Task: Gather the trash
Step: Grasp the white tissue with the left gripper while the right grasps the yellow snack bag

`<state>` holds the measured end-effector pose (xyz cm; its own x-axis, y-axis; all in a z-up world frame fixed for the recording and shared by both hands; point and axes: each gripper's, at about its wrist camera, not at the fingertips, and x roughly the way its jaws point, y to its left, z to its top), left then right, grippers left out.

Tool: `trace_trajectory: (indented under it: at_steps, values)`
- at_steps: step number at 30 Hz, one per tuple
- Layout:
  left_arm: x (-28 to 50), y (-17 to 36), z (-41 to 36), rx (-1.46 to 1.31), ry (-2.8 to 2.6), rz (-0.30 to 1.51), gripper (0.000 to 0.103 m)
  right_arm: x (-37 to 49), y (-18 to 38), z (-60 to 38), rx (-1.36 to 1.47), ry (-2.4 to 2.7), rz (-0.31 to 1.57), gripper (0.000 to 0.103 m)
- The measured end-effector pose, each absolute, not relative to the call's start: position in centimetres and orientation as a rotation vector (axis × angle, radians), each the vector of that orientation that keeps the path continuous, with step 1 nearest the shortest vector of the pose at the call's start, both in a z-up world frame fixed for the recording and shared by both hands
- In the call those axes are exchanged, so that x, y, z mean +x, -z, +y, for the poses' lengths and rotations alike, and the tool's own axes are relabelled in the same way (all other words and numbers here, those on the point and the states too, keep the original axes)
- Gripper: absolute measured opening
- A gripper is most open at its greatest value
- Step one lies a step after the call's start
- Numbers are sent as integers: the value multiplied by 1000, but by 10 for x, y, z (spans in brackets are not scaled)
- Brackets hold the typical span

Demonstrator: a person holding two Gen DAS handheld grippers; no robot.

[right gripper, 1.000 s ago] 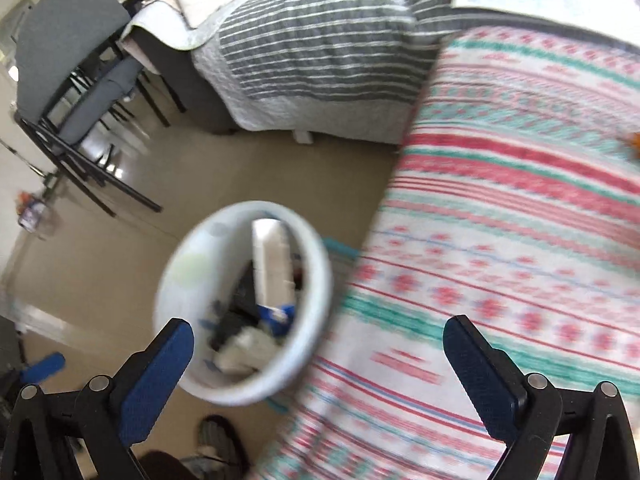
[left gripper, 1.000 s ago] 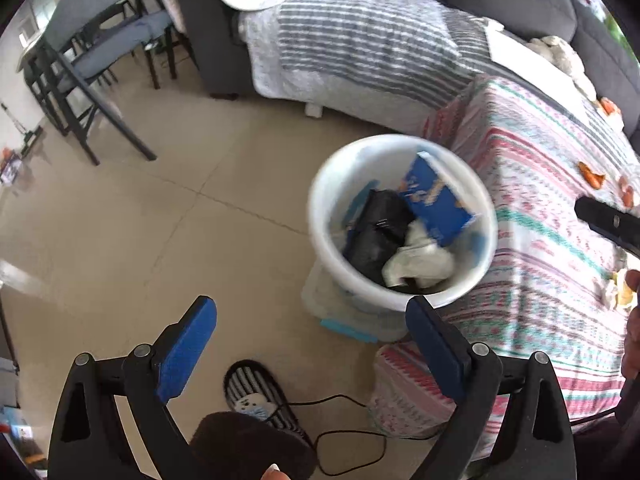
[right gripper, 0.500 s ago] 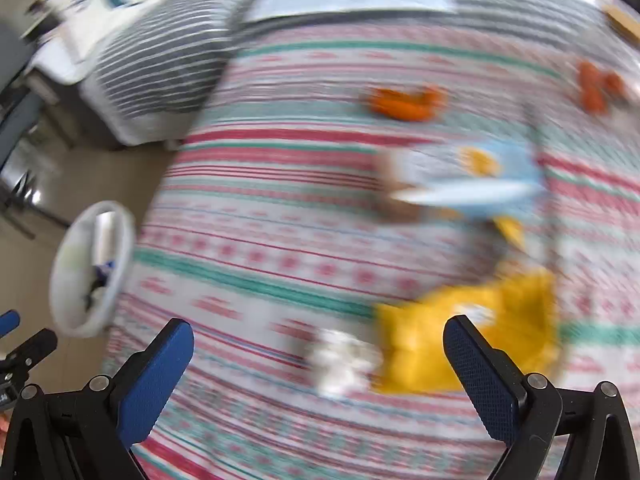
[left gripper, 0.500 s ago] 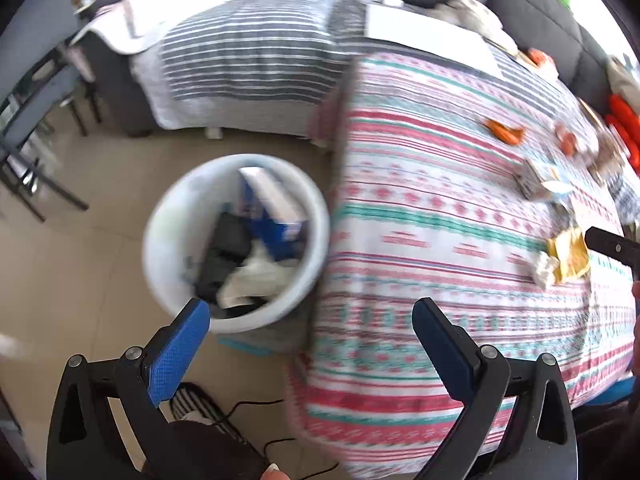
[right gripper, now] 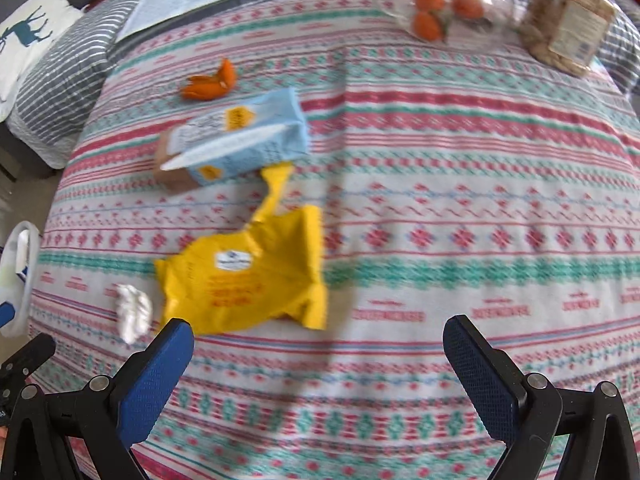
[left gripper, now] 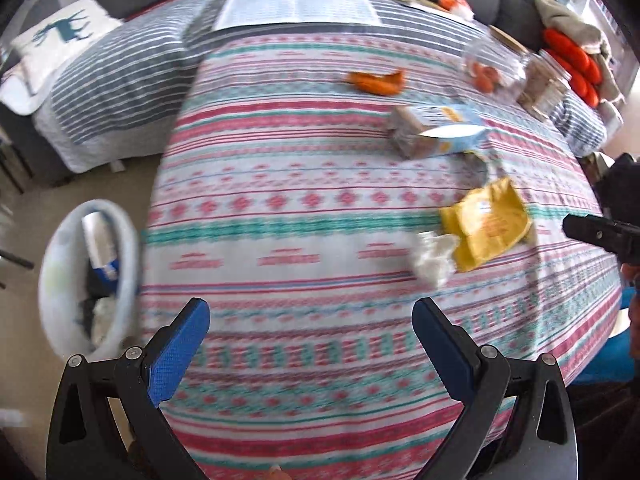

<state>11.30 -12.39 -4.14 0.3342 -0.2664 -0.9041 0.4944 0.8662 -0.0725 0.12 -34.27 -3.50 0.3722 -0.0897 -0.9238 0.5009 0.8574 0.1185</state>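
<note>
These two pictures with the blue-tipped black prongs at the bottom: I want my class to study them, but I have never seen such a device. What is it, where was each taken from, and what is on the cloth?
A person holds a two-finger gripper in each hand, with a wide-angle camera on each looking along its fingers. One picture comes from the left gripper, the other from the right gripper. Both are open and hold nothing. On the patterned tablecloth lie a yellow bag, a crumpled tissue, a light blue carton, orange peel and two clear jars. A white bin with rubbish in it stands beside the table.
</note>
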Motion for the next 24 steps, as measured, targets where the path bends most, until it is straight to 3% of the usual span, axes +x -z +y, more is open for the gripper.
trace_trajectory:
  at_steps: [10, 14, 17, 20, 23, 24]
  values:
    - [117, 56, -167, 149, 604, 1182, 98, -17, 37, -369, 430, 417, 1140, 102]
    - [121, 65, -178, 78, 662, 1222, 64, -20, 39, -377, 446, 430, 1142, 102]
    - [124, 72, -184, 76, 660, 1234, 50, -21, 41, -382, 456, 438, 1143, 102]
    - [127, 75, -187, 63, 666, 1235, 42, -22, 43, -384, 461, 436, 1148, 102]
    - [126, 73, -193, 64, 675, 1224, 25, -23, 44, -384, 464, 434, 1152, 102]
    - [125, 72, -195, 78, 669, 1213, 13, -22, 45, -384, 470, 430, 1153, 102]
